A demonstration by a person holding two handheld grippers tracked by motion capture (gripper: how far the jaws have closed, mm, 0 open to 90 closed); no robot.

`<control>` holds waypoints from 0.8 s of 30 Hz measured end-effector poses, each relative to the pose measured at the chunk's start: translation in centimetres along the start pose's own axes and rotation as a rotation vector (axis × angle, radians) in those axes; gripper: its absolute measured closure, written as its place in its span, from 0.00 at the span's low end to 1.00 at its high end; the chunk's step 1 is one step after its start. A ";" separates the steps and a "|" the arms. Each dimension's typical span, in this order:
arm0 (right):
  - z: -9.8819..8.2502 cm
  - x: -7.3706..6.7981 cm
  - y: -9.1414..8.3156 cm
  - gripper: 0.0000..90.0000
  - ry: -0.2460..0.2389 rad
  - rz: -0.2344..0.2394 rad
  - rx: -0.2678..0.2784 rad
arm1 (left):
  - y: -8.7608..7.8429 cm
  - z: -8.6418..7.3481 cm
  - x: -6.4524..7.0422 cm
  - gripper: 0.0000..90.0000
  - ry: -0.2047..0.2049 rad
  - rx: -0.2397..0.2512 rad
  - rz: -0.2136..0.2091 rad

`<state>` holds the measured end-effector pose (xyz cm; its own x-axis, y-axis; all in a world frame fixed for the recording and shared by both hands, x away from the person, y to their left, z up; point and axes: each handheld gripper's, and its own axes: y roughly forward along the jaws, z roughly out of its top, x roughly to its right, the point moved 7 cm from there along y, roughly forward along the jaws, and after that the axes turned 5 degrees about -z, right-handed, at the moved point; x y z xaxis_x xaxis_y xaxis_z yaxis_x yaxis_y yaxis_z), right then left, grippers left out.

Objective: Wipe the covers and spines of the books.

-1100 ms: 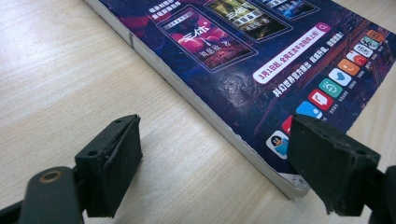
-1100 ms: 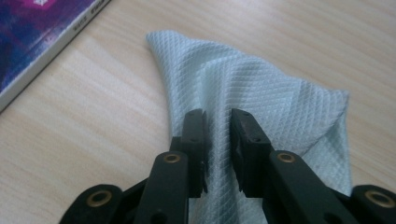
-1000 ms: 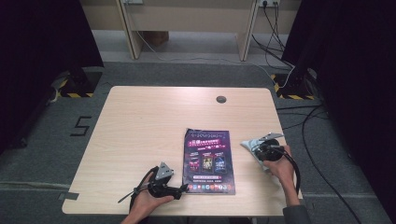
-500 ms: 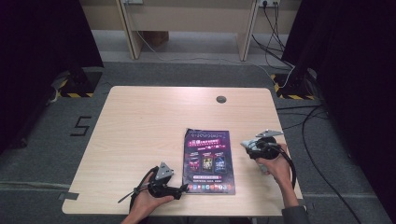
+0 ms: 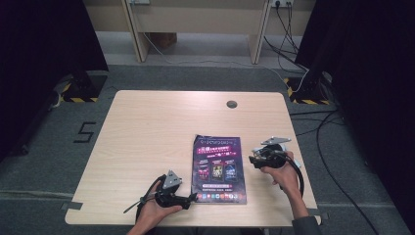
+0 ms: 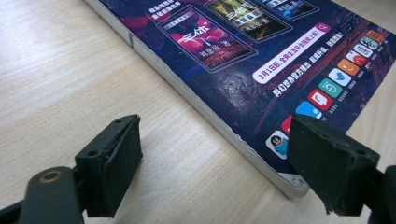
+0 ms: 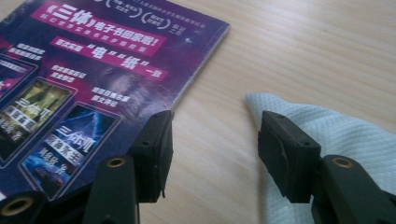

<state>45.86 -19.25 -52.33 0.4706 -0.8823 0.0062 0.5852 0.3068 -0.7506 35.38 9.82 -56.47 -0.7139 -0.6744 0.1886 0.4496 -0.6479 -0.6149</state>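
Note:
A thick book with a purple cover [image 5: 218, 169] lies flat on the near half of the wooden table [image 5: 156, 127]. My left gripper [image 5: 192, 198] rests low by the book's near left corner. In the left gripper view the book [image 6: 243, 51] runs across the top while the left gripper [image 6: 217, 140] stands open, its jaws astride that corner without pressing on it. My right gripper [image 5: 252, 160] is held just right of the book. Its jaws have just been opening. In its own view the right gripper [image 7: 212, 135] has bare table between the jaws, with the book [image 7: 93, 70] to their left.
A pale blue-green cloth [image 7: 336, 135] lies on the table under and beside the right jaw. A round cable hole [image 5: 231, 104] sits near the far edge. Cables [image 5: 333, 127] trail over the floor to the right of the table.
The right hand and its gripper have shifted a little beside the book. The left gripper and the book have stayed where they were.

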 end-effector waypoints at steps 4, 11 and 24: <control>0.0 -0.6 0.3 0.50 0.000 0.025 -0.003 | 0.0 0.0 0.0 0.19 -0.001 0.001 0.003; 0.0 -1.8 1.0 0.49 0.000 0.064 -0.009 | 0.0 0.0 0.0 0.19 0.000 0.001 -0.003; 0.0 -3.9 2.8 0.45 0.000 0.103 -0.030 | 0.5 0.5 0.8 0.22 -0.007 -0.010 -0.065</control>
<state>45.66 -14.96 -54.39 0.5277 -0.8464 -0.0722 0.5137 0.3856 -0.7665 35.33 8.72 -56.24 -0.7376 -0.6335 0.2336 0.3968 -0.6866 -0.6092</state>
